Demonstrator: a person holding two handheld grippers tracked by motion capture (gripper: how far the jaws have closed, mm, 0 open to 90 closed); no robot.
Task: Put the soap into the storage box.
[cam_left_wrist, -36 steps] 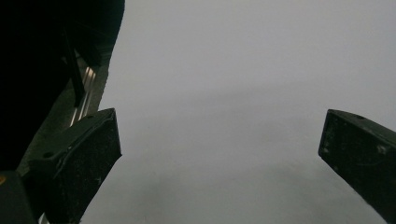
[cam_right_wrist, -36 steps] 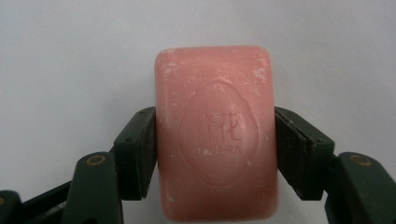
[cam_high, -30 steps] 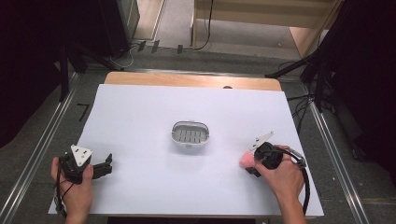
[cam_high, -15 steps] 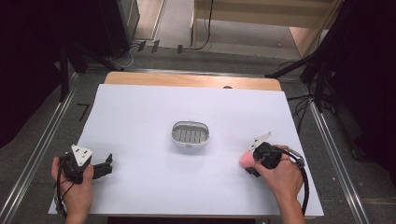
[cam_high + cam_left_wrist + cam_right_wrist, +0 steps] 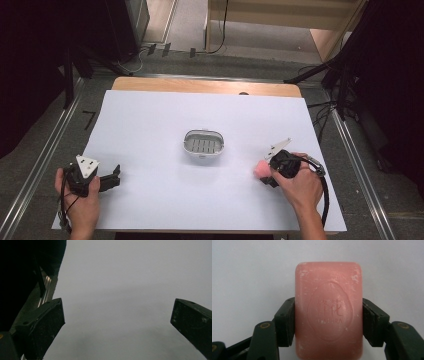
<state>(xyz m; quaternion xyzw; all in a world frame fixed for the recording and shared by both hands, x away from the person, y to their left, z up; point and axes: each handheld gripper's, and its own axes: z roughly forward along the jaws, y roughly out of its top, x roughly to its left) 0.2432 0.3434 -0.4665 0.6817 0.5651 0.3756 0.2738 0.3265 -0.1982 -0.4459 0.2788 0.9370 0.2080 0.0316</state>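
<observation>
A pink bar of soap [image 5: 328,312] with an embossed oval stamp sits between the jaws of my right gripper [image 5: 328,322], and both pads press on its long sides. In the high view the soap [image 5: 261,170] shows just left of that gripper [image 5: 270,172], low over the white sheet at the front right. A grey soap dish [image 5: 203,145] with a slotted floor stands empty at the middle of the sheet. My left gripper [image 5: 112,180] rests at the front left, open, with nothing between its jaws [image 5: 117,322].
A white sheet [image 5: 150,120] covers the wooden table; a strip of bare wood [image 5: 200,85] shows at the far edge. Metal rails [image 5: 45,165] run along both sides. Dark cloth and cables lie beyond the table.
</observation>
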